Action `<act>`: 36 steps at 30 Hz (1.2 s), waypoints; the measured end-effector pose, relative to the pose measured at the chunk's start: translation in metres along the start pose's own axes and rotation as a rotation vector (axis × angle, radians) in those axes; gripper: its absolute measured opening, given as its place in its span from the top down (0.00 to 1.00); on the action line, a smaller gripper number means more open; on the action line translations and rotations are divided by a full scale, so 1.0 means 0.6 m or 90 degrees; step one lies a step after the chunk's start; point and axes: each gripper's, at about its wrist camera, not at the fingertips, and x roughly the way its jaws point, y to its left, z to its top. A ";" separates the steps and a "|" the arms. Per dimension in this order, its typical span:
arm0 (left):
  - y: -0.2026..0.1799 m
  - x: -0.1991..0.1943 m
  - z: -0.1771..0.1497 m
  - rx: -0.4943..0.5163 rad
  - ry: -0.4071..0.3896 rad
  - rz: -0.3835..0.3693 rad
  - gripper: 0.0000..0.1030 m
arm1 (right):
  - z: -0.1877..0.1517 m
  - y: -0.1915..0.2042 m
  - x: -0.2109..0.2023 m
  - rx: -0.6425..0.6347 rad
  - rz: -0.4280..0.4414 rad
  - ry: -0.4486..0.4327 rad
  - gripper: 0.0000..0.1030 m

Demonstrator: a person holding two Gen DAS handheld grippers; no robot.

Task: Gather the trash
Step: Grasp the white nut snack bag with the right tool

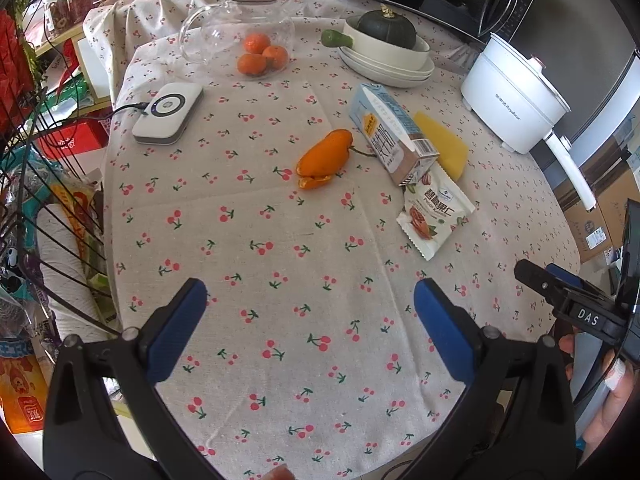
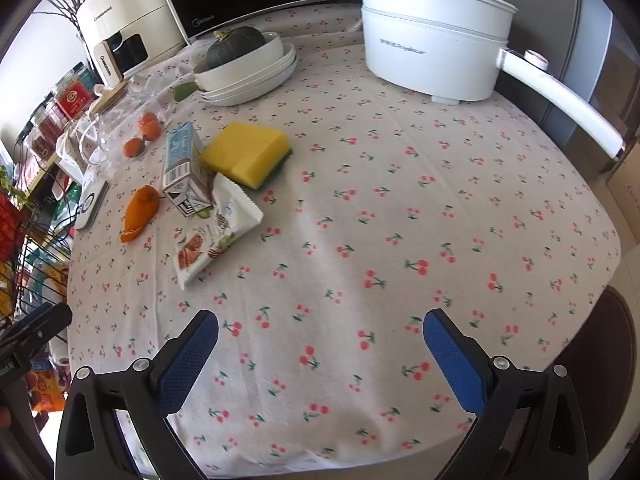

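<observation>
On the cherry-print surface [image 1: 280,280] ahead of you, the milk carton [image 1: 390,132] lies on its side, long axis running from far-left to near-right, barcode end toward the snack wrapper [image 1: 434,216]. That white wrapper, printed "Pecan Kernels", lies flat with its torn edge touching the carton. Left of both sits the orange peel [image 1: 322,158], stem pointing at the carton. Your left gripper [image 1: 310,312] and right gripper [image 2: 320,344] hover with jaws wide apart, empty. Behind, the white pot [image 2: 434,36] perhaps reads "Royalstar".
</observation>
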 end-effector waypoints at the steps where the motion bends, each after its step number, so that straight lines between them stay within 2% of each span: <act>1: 0.003 0.001 0.001 -0.002 0.001 -0.002 0.00 | 0.003 0.012 0.008 -0.004 0.005 -0.005 0.00; 8: 0.018 -0.001 0.007 -0.016 -0.003 -0.012 0.00 | 0.019 0.079 0.075 -0.021 0.041 -0.046 0.00; 14: 0.035 0.000 0.007 -0.027 -0.005 -0.009 0.00 | 0.022 0.113 0.132 -0.045 0.023 -0.032 0.00; 18: 0.044 0.000 0.007 -0.032 -0.013 0.000 0.00 | 0.020 0.117 0.140 -0.050 -0.005 -0.088 0.00; 26: 0.044 0.005 0.009 -0.047 -0.028 -0.003 0.00 | 0.029 0.120 0.145 -0.090 -0.009 -0.036 0.00; 28: 0.044 0.004 0.010 -0.064 -0.035 -0.025 0.00 | 0.028 0.116 0.137 -0.083 0.001 -0.049 0.09; 29: 0.044 0.003 0.011 -0.074 -0.037 -0.040 0.00 | 0.029 0.115 0.133 -0.082 0.010 -0.053 0.22; 30: 0.044 0.003 0.011 -0.085 -0.038 -0.052 0.00 | 0.030 0.114 0.129 -0.081 0.024 -0.054 0.41; 31: 0.044 0.003 0.012 -0.094 -0.039 -0.063 0.00 | 0.031 0.112 0.126 -0.080 0.047 -0.049 0.52; 32: 0.042 0.004 0.012 -0.102 -0.037 -0.071 0.00 | 0.032 0.109 0.124 -0.076 0.068 -0.041 0.71; 34: 0.038 0.007 0.013 -0.112 -0.029 -0.088 0.00 | 0.032 0.101 0.120 -0.067 0.088 -0.030 0.79; 36: 0.030 0.011 0.014 -0.113 -0.013 -0.099 0.00 | 0.031 0.093 0.110 -0.069 0.084 -0.030 0.87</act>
